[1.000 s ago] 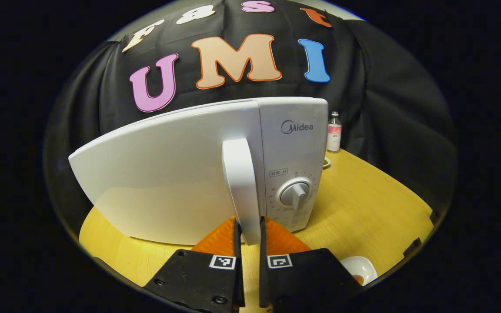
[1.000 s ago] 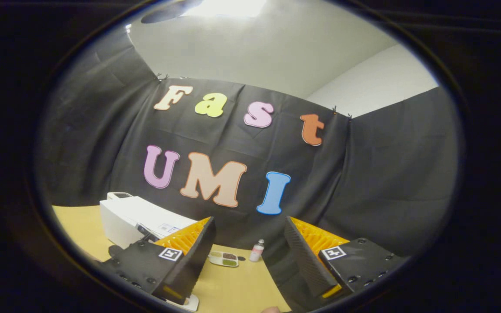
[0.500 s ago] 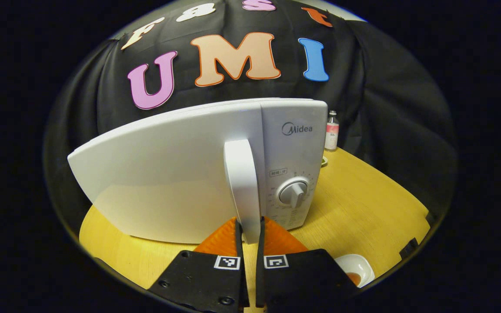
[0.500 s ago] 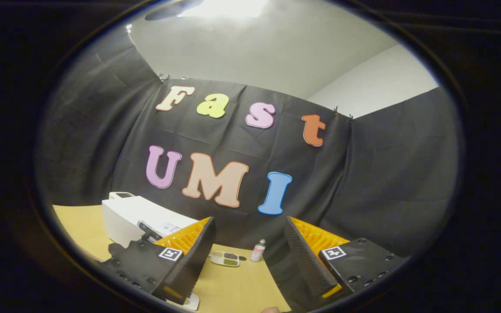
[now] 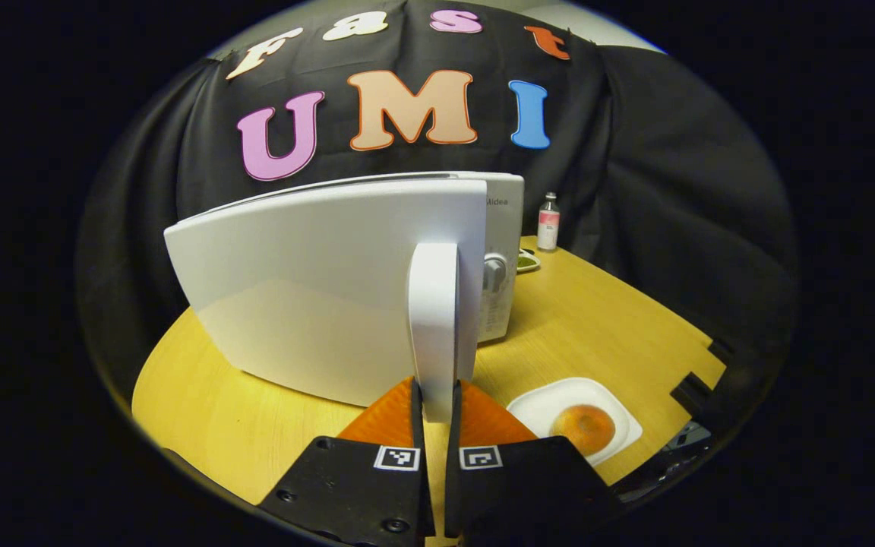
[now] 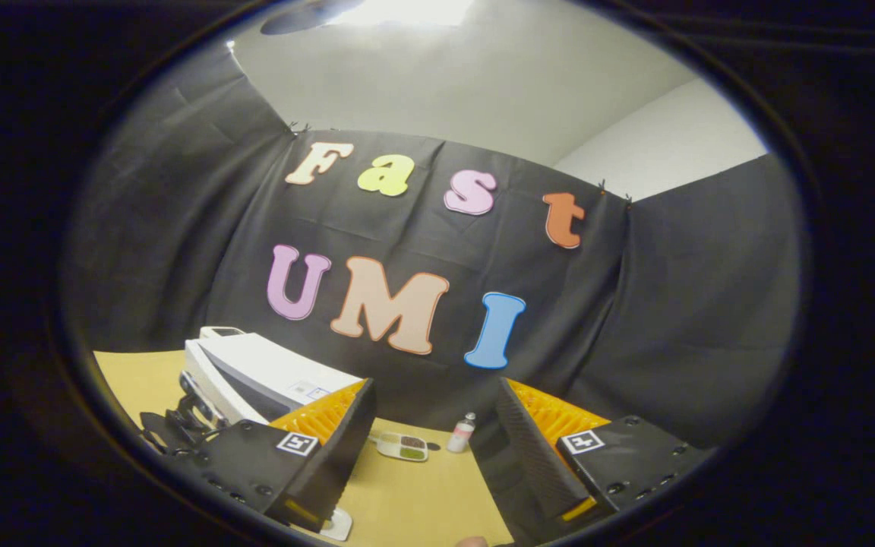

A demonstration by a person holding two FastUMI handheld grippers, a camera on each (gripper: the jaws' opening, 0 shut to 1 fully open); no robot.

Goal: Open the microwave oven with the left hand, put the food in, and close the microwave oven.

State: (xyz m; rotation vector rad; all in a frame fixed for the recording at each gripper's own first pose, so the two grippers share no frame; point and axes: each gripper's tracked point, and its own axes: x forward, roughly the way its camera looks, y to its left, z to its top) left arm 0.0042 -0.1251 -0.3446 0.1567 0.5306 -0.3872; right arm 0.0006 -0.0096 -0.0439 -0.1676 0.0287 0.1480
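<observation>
The left gripper (image 5: 434, 403) is clamped on the door handle (image 5: 433, 319) and the microwave door (image 5: 323, 281) has swung out — the oven is opening. The food (image 5: 583, 428) waits on its plate (image 5: 536, 406) on the desk (image 5: 604, 334). The right gripper (image 6: 437, 425) hangs apart — holding nothing.

Black cloth wall (image 6: 658, 304) behind wooden table (image 5: 604, 334).

Your white microwave (image 5: 502, 228) stands on the yellow table, its door (image 5: 316, 289) swung partly open, the upright white handle (image 5: 434, 319) at the door's free edge. The food (image 5: 583, 428), a round orange-brown piece, lies on a white square plate (image 5: 544, 403) just right of the door.
</observation>
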